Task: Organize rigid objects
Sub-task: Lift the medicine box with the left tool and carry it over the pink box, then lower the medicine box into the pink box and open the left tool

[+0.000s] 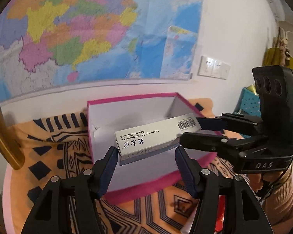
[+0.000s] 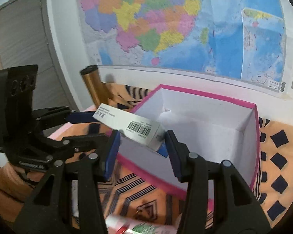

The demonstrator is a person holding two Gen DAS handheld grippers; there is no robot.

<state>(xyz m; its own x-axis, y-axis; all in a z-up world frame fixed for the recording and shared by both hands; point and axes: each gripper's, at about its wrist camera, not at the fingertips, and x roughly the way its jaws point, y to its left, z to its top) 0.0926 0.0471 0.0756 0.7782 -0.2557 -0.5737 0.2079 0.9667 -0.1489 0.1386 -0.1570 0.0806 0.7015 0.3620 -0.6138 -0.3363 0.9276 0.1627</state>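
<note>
One medicine carton [image 1: 156, 136] hung tilted over the pink box [image 1: 99, 102], both ends apparently pinched: left gripper [image 1: 146, 152], right gripper [image 2: 141, 138]. Step: placement. Next, judged: lower it level, then release.

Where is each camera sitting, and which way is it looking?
Left wrist: rides the left claw, looking along its two fingers at the pill box, pink box and map; the right claw pokes in from the right.
Right wrist: rides the right claw, also facing the map wall; its own fingers show, with the left claw at left.
Both share: pill box, pink box, map, both claws.
</note>
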